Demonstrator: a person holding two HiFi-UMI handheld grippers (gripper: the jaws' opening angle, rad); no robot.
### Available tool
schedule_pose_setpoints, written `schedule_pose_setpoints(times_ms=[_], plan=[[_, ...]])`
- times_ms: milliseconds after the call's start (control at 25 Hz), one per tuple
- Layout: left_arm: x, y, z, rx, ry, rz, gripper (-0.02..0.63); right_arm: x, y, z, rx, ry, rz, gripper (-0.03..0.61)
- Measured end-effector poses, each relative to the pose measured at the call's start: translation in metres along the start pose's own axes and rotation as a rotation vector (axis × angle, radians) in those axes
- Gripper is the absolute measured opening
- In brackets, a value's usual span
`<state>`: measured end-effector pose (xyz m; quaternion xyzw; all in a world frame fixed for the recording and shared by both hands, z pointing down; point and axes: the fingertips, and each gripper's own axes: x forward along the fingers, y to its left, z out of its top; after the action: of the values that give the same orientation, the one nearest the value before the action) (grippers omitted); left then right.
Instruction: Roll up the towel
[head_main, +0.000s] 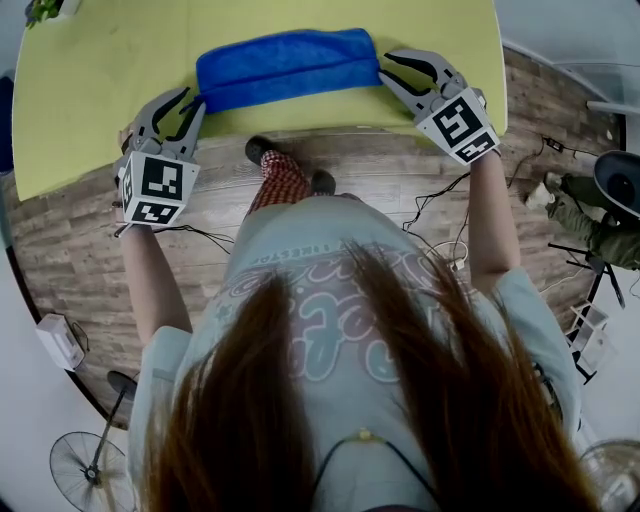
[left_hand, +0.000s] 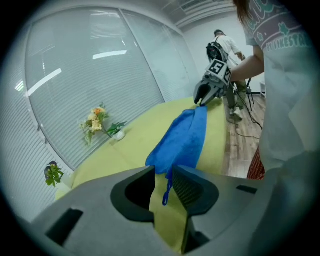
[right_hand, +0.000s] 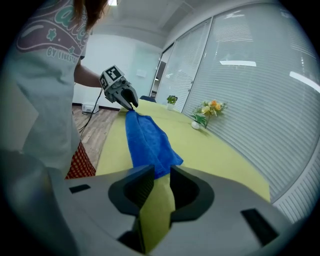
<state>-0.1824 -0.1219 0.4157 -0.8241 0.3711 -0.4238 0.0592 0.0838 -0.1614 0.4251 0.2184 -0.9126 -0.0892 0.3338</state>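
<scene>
Along the near edge of the surface (head_main: 90, 90): blue towel (head_main: 285, 68), folded into a thick band, long axis running 9 to 3 o'clock.
Left tool (head_main: 195, 100): jaws spread a little, empty, tips at the towel's 9 o'clock end; a small blue loop (left_hand: 167, 187) dangles in the gap.
Right tool (head_main: 383, 67): jaws likewise parted, pinching nothing, at the 3 o'clock end.
Reach: both equally near; the roll probably goes toward 12 o'clock.

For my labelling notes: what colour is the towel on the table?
The towel is plain blue, seen best in the head view.
</scene>
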Motion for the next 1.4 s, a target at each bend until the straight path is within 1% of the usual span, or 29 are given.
schedule_pose_setpoints(times_ms=[120, 240, 280, 360, 440, 480, 600, 720, 800, 960, 1040, 1080, 1160, 1320, 1400], plan=[[-0.011, 0.008, 0.005, -0.030, -0.042, 0.037, 0.077, -0.006, 0.004, 0.007, -0.006, -0.032, -0.003, 0.112], [-0.023, 0.010, 0.009, -0.043, -0.084, 0.064, 0.077, -0.010, 0.012, 0.012, -0.051, -0.041, 0.006, 0.130], [-0.026, 0.007, 0.011, -0.047, -0.095, 0.058, 0.077, -0.010, 0.015, 0.012, -0.071, -0.038, 0.006, 0.132], [-0.029, -0.005, 0.014, -0.051, -0.108, 0.011, 0.077, -0.009, 0.019, 0.013, -0.102, -0.036, 0.009, 0.132], [-0.026, -0.022, 0.013, -0.033, -0.091, -0.052, 0.077, -0.009, 0.025, 0.014, -0.124, -0.031, 0.028, 0.132], [-0.023, -0.028, 0.010, -0.008, -0.071, -0.070, 0.077, -0.008, 0.029, 0.014, -0.140, -0.026, 0.041, 0.132], [-0.010, -0.038, 0.001, 0.097, -0.009, -0.085, 0.077, 0.000, 0.036, 0.014, -0.204, 0.003, 0.060, 0.132], [0.000, -0.039, -0.008, 0.164, 0.043, -0.103, 0.077, 0.008, 0.039, 0.010, -0.265, 0.036, 0.065, 0.132], [0.004, -0.039, -0.012, 0.199, 0.067, -0.101, 0.077, 0.010, 0.039, 0.008, -0.292, 0.048, 0.060, 0.130], [0.010, -0.034, -0.011, 0.249, 0.075, -0.075, 0.077, 0.013, 0.035, 0.005, -0.310, 0.047, 0.036, 0.104], [0.013, -0.033, -0.010, 0.284, 0.077, -0.057, 0.067, 0.014, 0.035, 0.004, -0.320, 0.047, 0.028, 0.078], [0.014, -0.032, -0.009, 0.296, 0.078, -0.049, 0.052, 0.014, 0.035, 0.003, -0.330, 0.048, 0.023, 0.070], [0.013, -0.032, -0.008, 0.297, 0.079, -0.036, 0.035, 0.013, 0.035, 0.004, -0.350, 0.051, 0.010, 0.063], [0.004, -0.034, -0.006, 0.242, 0.071, -0.017, 0.032, 0.006, 0.035, 0.008, -0.382, 0.041, -0.038, 0.052], [0.000, -0.039, -0.006, 0.229, 0.071, -0.002, 0.032, 0.001, 0.037, 0.008, -0.387, 0.029, -0.061, 0.052]])
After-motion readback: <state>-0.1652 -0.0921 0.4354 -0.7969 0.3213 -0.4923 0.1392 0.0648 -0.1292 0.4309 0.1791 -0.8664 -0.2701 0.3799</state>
